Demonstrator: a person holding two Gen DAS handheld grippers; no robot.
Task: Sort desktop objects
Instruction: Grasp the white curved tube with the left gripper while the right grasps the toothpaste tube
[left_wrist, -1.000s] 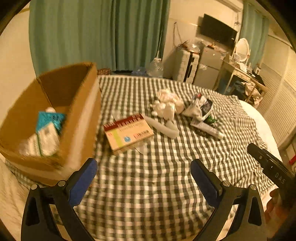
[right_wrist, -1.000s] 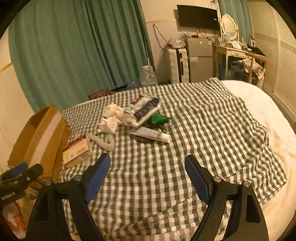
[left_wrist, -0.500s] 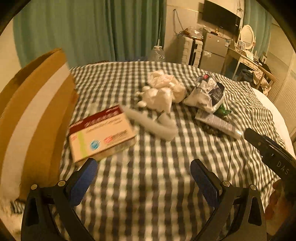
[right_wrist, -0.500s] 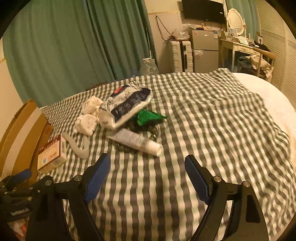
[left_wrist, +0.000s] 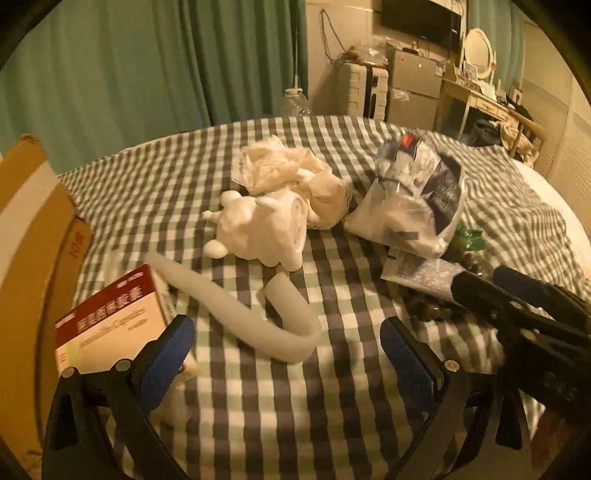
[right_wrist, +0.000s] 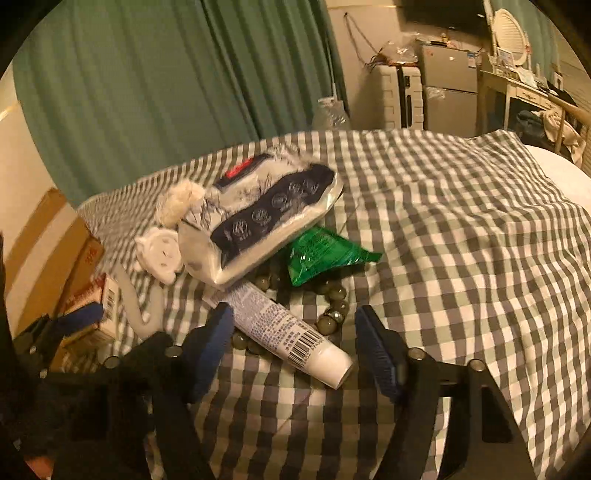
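Note:
My right gripper (right_wrist: 293, 350) hangs low over the checked cloth, its jaws closing. A white tube with a barcode (right_wrist: 291, 332) lies between them, and the pads are not pressing on it. Dark glass beads (right_wrist: 332, 310) ring the tube, with a green packet (right_wrist: 325, 254) and a blue-and-white plastic packet (right_wrist: 258, 218) behind. My left gripper (left_wrist: 288, 354) is open over a bent white foam tube (left_wrist: 258, 325). A red-and-white carton (left_wrist: 110, 325) lies by its left finger. Further back are a white figurine (left_wrist: 258, 229) and crumpled tissue (left_wrist: 284, 166).
A cardboard box (left_wrist: 29, 240) stands at the left edge of the checked cloth (left_wrist: 177, 184). The right gripper's black body (left_wrist: 517, 302) reaches in at the lower right of the left wrist view. Green curtains, a suitcase and a desk lie beyond the bed.
Both grippers came forward and down toward the pile. The cardboard box slid to the left edge of the views. The right jaws narrowed, and the white tube now lies between them.

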